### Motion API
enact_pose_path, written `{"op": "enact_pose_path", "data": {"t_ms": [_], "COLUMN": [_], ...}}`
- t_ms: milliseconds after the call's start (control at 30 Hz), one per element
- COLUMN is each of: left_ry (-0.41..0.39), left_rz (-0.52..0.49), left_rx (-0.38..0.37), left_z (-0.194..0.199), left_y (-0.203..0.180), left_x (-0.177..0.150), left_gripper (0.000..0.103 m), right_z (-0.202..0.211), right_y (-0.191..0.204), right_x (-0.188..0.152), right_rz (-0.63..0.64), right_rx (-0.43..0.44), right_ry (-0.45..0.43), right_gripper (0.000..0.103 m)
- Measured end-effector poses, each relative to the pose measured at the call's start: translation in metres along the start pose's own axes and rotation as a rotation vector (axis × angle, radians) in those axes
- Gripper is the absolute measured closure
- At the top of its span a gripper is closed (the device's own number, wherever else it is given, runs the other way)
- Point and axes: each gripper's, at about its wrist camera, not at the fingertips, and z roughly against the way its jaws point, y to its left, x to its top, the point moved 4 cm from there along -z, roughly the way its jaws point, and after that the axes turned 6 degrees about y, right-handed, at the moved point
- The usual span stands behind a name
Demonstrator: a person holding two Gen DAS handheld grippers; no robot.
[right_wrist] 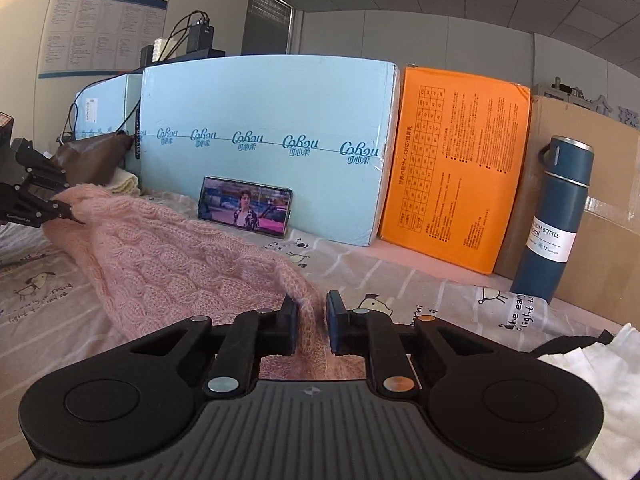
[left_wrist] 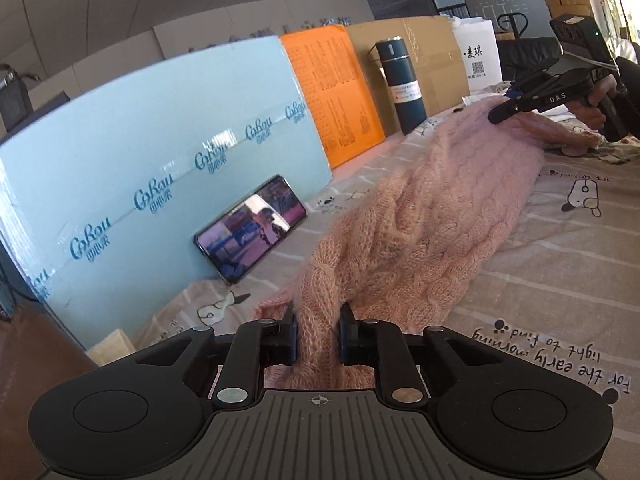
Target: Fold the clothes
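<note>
Sweater (left_wrist: 452, 216), a pink cable-knit, hangs stretched between the two grippers above the printed bedsheet (left_wrist: 560, 264), its middle sagging onto the cloth. The left gripper (left_wrist: 318, 332) is clamped on a bunched end, and the right gripper (right_wrist: 312, 320) likewise pinches a thin fold of knit. Loose, fuzzy yarn could slip from either pinch if they pull apart too hard, or the fold could land skewed. Behind, the propped phone (right_wrist: 245, 211), blue box (right_wrist: 264, 128), orange box (right_wrist: 452, 168) and blue vacuum bottle (right_wrist: 554, 216) crowd the back edge; a swing there could topple phone or bottle. Open sheet lies on the near side.
</note>
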Motion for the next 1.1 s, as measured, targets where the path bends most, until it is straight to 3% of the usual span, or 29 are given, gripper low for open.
{"op": "enact_pose_path", "data": {"t_ms": [100, 133, 167, 200, 233, 267, 333, 467, 600, 733, 867, 1000, 1100], "left_ry": [0.001, -0.014, -0.037, -0.069, -0.093, -0.106, -0.12, -0.03, 0.027, -0.006, -0.04, -0.046, -0.053], "left_rz": [0.06, 0.081, 0.097, 0.108, 0.117, 0.124, 0.135, 0.141, 0.234, 0.33, 0.483, 0.553, 0.566], "left_rx": [0.017, 0.033, 0.045, 0.051, 0.052, 0.048, 0.042, 0.101, 0.122, 0.154, 0.131, 0.125, 0.126], "left_z": [-0.01, -0.011, -0.012, -0.011, -0.012, -0.015, -0.022, -0.056, -0.071, -0.052, -0.033, -0.023, -0.02], "left_y": [0.008, 0.009, 0.008, 0.006, 0.003, -0.001, -0.009, -0.013, -0.006, -0.004, -0.001, -0.005, -0.008], "left_x": [0.003, 0.005, 0.009, 0.013, 0.018, 0.023, 0.033, 0.034, 0.025, 0.027, 0.019, 0.006, 0.003], "left_gripper": [0.073, 0.061, 0.044, 0.037, 0.027, 0.025, 0.025, 0.025, 0.022, 0.021, 0.015, 0.014, 0.014], "right_z": [-0.018, -0.023, -0.023, -0.024, -0.025, -0.025, -0.026, -0.017, 0.012, 0.043, 0.072, 0.097, 0.109], "right_y": [-0.008, -0.01, -0.012, -0.014, -0.016, -0.018, -0.022, -0.029, -0.034, -0.031, -0.028, -0.038, -0.04], "right_x": [-0.001, -0.001, -0.003, -0.004, -0.005, -0.007, -0.01, -0.015, -0.021, -0.034, -0.052, -0.073, -0.087], "right_rz": [0.002, 0.002, -0.005, -0.012, -0.019, -0.026, -0.04, -0.068, -0.124, -0.166, -0.24, -0.452, -0.563], "right_rx": [-0.009, -0.015, -0.025, -0.035, -0.044, -0.054, -0.074, -0.089, -0.109, -0.16, -0.232, -0.313, -0.324], "right_ry": [0.043, 0.056, 0.057, 0.057, 0.058, 0.059, 0.061, 0.049, 0.002, -0.036, -0.046, -0.038, -0.024], "right_gripper": [0.089, 0.088, 0.081, 0.074, 0.057, 0.05, 0.049, 0.037, 0.03, 0.023, 0.022, 0.021, 0.021]}}
